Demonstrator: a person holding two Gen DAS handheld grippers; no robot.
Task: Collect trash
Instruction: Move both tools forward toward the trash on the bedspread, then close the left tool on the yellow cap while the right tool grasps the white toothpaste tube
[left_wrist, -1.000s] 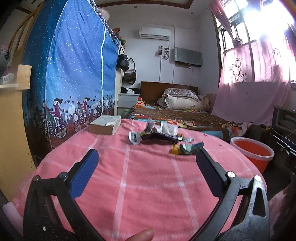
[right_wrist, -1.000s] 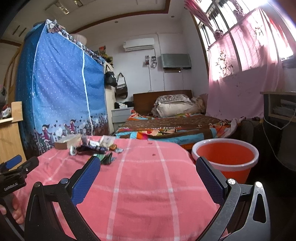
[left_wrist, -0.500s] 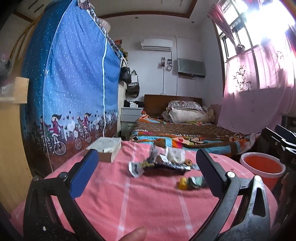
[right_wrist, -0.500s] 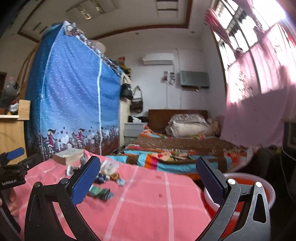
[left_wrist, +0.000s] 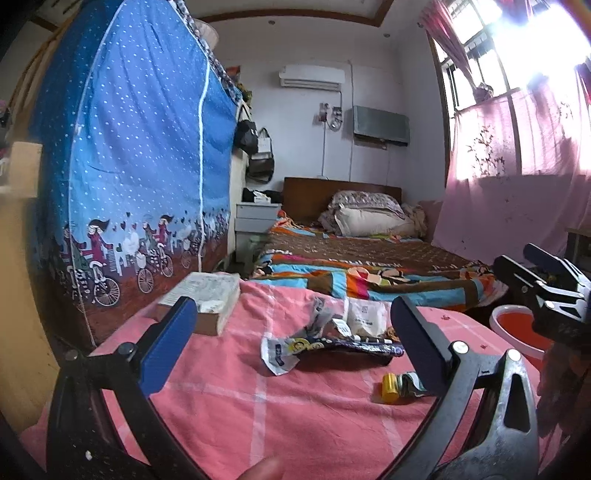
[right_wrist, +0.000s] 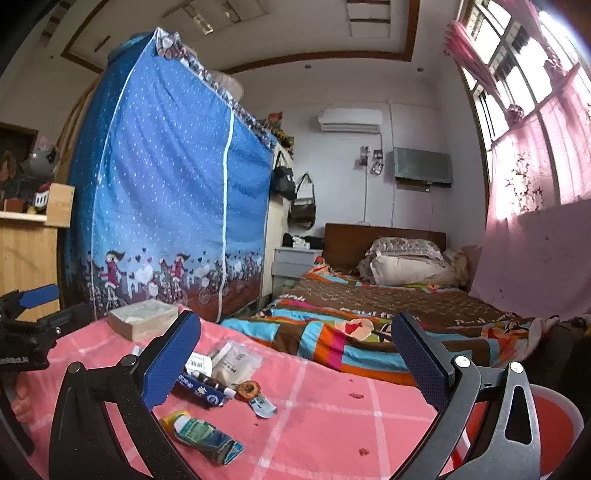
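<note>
1. Two hand-held grippers are seen, both released and empty: the left hand-held gripper (left_wrist: 291, 343) is held low with its blue-padded jaws spread wide on either side of the litter, and the right hand-held gripper (right_wrist: 295, 354) is likewise held with jaws apart, nothing being carried between them.
2. The trash is gathered in one loose cluster near the middle of the pink checked cloth-covered worktop (left_wrist: 229, 417), presumably so that it can be taken piece by piece.
3. A dark, crumpled foil snack wrapper with a white torn end (left_wrist: 325, 347) is laid flat, framed between the left jaws but not touched by them.
4. A small white paper sachet (left_wrist: 364, 319) is lying just behind the wrapper, touching it.
5. A squeezed green tube with a yellow cap (right_wrist: 201, 435) is found nearest the viewer, apart from the other litter and just beside the right gripper's left jaw.
6. A small round brownish piece (right_wrist: 248, 389) is seen between wrapper and tube; what it is cannot be told.
7. A red plastic basin with a pale rim (left_wrist: 517, 328) is set beyond the worktop's right edge, lower down; it is judged to be the bin for the trash.
8. A thick, pale, worn book (left_wrist: 203, 295) is left at the far left, apart from the cluster, and is judged not to be trash.
9. No item is judged collected yet; the wrapper appears to be the left gripper's first target.
</note>
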